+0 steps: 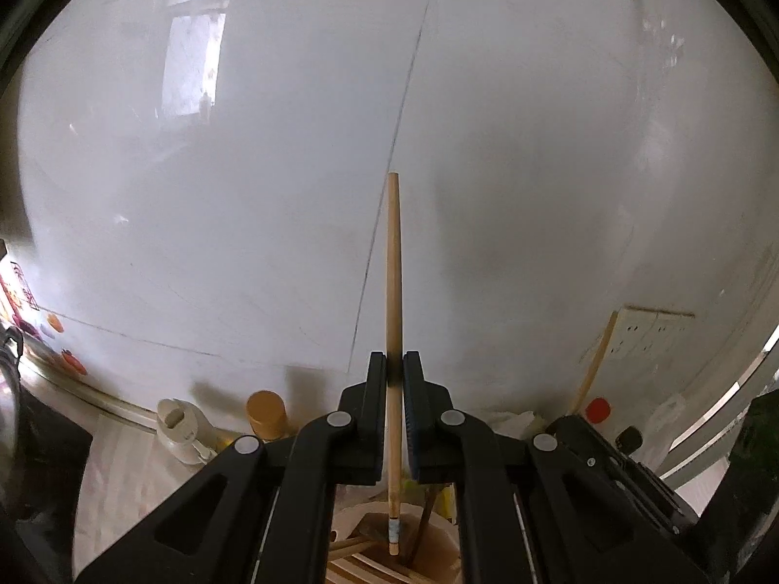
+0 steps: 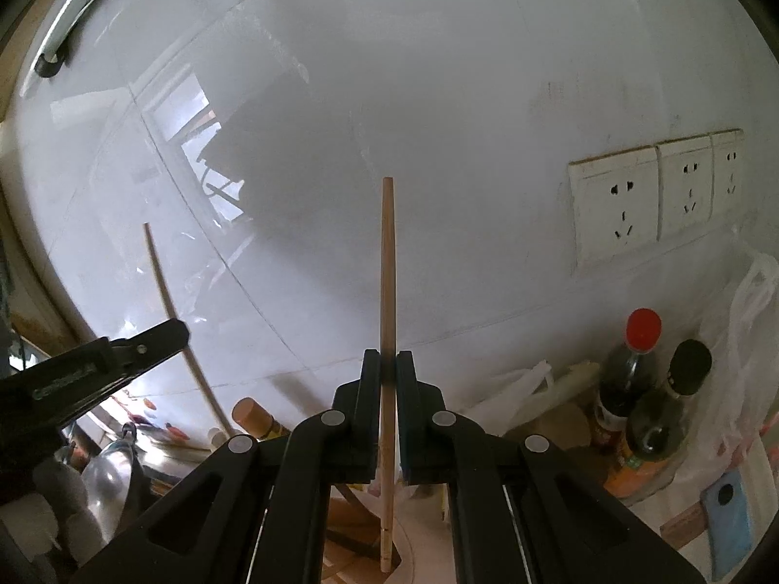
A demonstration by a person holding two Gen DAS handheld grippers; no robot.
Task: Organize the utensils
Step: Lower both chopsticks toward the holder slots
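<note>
In the left wrist view my left gripper point(image 1: 394, 370) is shut on a pale wooden chopstick point(image 1: 393, 267) that stands upright. Its banded lower end hangs just over a round beige holder point(image 1: 440, 542) with several wooden sticks in it. My right gripper point(image 2: 388, 367) is shut on a second upright chopstick point(image 2: 387, 267), whose lower end hangs over wooden pieces low in the frame. The left gripper's fingers point(image 2: 146, 340) show at the left of the right wrist view with their chopstick point(image 2: 165, 292). The right gripper's chopstick point(image 1: 596, 360) shows at the right of the left wrist view.
A glossy white tiled wall fills both views, with wall sockets point(image 2: 618, 209) on it. A red-capped bottle point(image 2: 633, 374), a black-capped bottle point(image 2: 676, 404) and plastic bags stand at the right. A brown-capped bottle point(image 1: 265, 413) and a white container point(image 1: 177, 423) stand at the left.
</note>
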